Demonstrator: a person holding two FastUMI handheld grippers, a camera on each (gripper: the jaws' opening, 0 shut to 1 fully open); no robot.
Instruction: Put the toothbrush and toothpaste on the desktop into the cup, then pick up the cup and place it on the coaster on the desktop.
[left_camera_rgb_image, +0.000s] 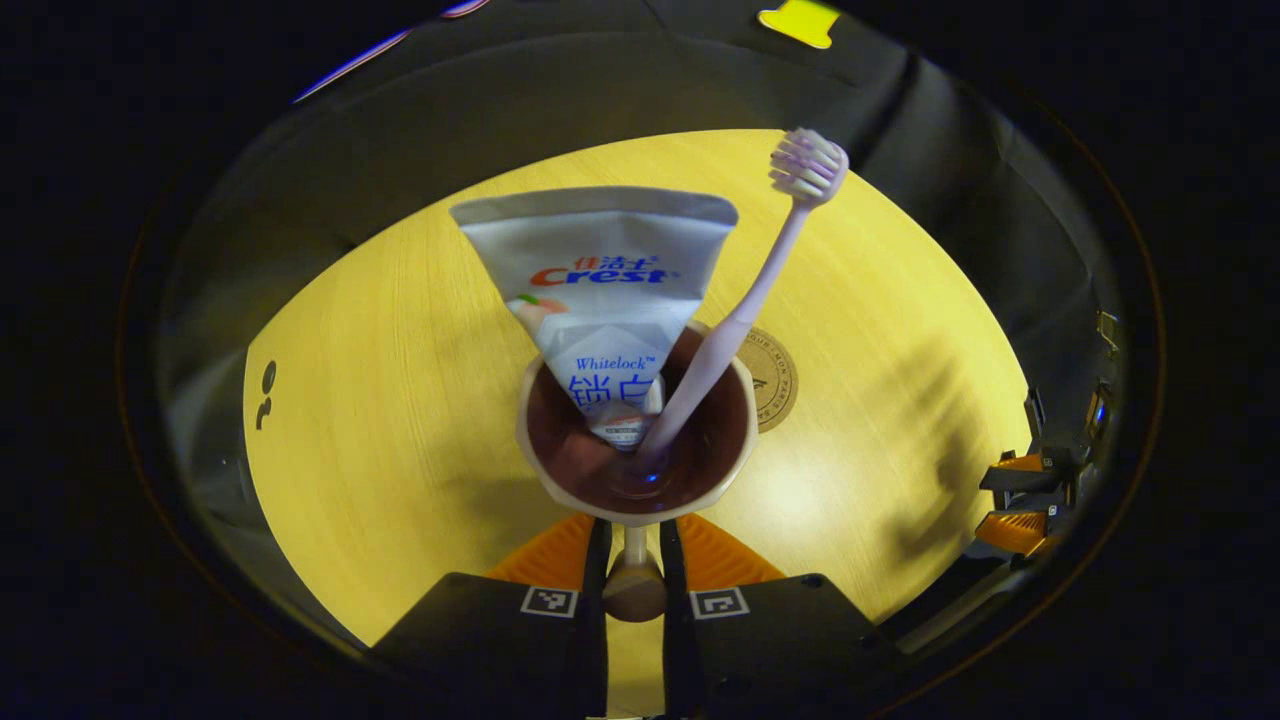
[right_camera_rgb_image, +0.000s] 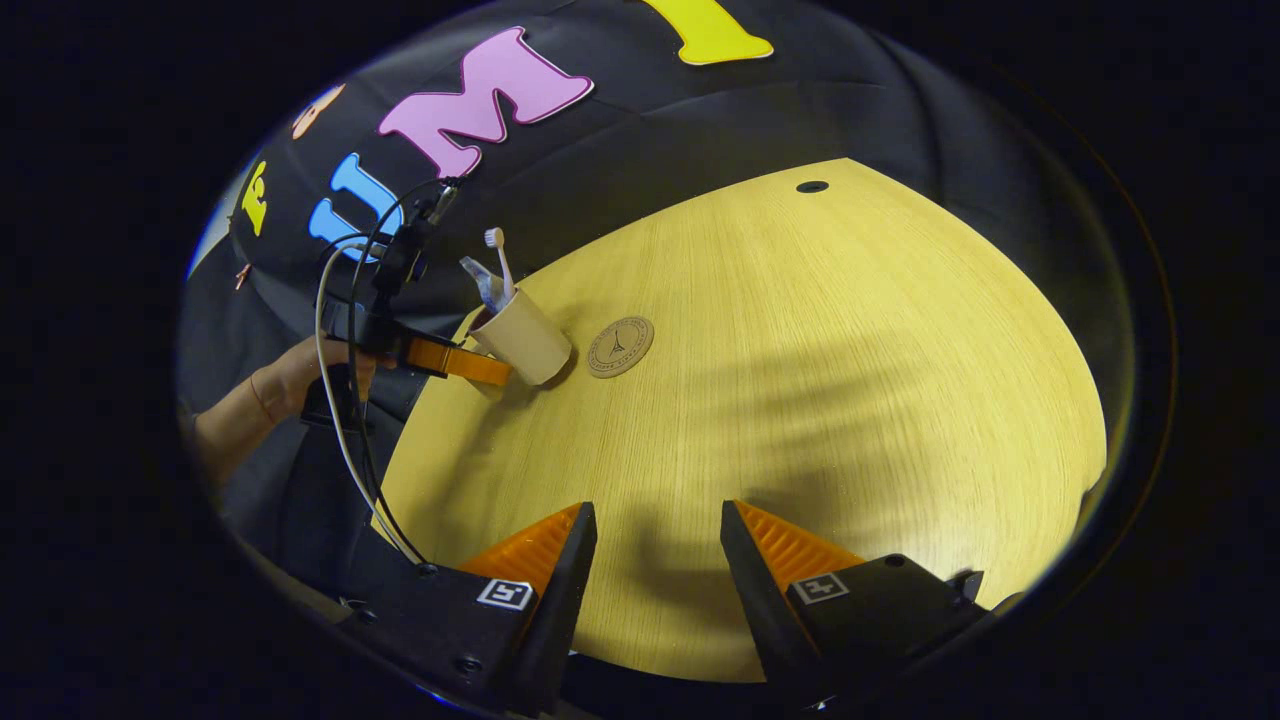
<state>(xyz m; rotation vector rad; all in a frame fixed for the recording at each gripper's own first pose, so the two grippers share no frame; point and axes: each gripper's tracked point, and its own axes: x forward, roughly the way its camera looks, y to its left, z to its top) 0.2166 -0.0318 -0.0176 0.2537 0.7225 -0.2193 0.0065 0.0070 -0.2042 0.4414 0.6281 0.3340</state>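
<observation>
Pale wooden table (right_camera_rgb_image: 800, 380) (small dark hole (right_camera_rgb_image: 812, 187))

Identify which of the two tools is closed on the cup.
The left tool is: its fingers pinch the cup handle. The right tool hangs open, holding nothing.

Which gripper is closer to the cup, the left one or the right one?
Left. The left gripper is shut on the cup handle. The right gripper hangs open over bare table, well away from the cup.

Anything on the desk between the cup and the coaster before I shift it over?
Nothing: in the right gripper view, bare desktop separates the cup from the coaster, which sit close together. The left tool grips the cup's handle.
</observation>
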